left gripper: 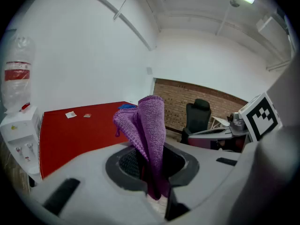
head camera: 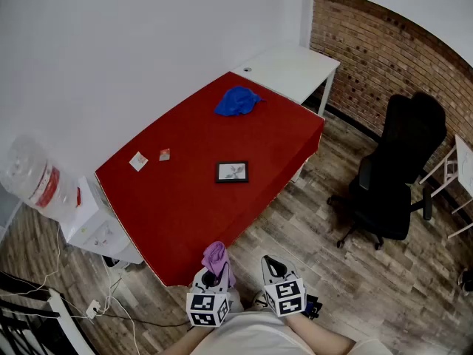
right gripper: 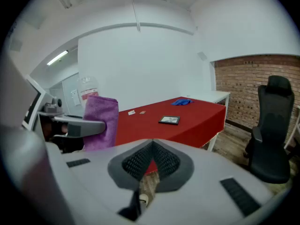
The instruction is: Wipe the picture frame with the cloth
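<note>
"Where's the cloth?"

"The purple cloth [head camera: 216,257] is in the left gripper [head camera: 213,274]. The jaws are clamped on its lower end, and the rest stands up above them in a folded bunch."

"And the other one?"

"The right gripper [head camera: 276,267] has its jaws pressed together at the tips, with nothing between them. The person holds the two side by side, close to the body. They're off the near corner of the red bench [head camera: 170,205], over the wood floor."

"And the picture frame?"

"The picture frame [head camera: 232,172] lies flat near the middle of the bench. It has a dark edge and is well apart from both grippers."

"Anything else around?"

"There's a crumpled blue cloth [head camera: 237,100] toward the far end and two small flat items [head camera: 138,161] near the wall-side edge. A white desk [head camera: 292,69] stands at the far end. A black office chair [head camera: 399,168] is on the right by the brick wall, and a water dispenser [head camera: 44,183] is on the left."
</note>
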A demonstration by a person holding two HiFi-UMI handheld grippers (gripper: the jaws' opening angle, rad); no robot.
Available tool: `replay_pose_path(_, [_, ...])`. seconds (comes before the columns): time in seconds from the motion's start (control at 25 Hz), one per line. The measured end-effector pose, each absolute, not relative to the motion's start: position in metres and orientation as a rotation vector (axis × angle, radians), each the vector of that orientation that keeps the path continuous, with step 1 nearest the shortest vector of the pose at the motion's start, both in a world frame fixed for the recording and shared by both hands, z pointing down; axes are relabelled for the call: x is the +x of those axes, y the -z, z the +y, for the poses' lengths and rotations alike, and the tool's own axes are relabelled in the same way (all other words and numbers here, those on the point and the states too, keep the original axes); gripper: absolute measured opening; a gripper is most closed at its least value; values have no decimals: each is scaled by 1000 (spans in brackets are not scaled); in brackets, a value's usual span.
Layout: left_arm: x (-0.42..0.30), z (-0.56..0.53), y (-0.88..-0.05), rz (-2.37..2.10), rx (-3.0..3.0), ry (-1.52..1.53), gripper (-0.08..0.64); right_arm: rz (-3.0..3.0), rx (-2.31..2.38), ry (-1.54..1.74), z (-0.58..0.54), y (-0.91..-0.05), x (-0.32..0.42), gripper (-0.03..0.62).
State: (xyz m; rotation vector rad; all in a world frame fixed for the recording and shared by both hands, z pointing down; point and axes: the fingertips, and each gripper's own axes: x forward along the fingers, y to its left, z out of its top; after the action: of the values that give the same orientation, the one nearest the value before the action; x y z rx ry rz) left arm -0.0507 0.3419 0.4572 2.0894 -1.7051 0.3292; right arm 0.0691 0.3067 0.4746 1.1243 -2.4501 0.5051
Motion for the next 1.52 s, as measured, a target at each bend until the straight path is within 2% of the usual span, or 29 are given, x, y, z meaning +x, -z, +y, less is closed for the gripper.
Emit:
replay_pose_path(0.36, [-68, 301, -474, -1682, 2091, -335, 61, -2438, 1143, -516, 269, -487, 54, 5])
replay_pose_path(0.88, [-120, 144, -467, -1529, 2244, -357, 61, -2384, 1321, -493, 121, -470, 3, 4])
replay_pose_path(1.52, [-125, 77, -465, -1542, 2211, -369, 61, -2394, 1266, -457, 47, -459, -8, 4])
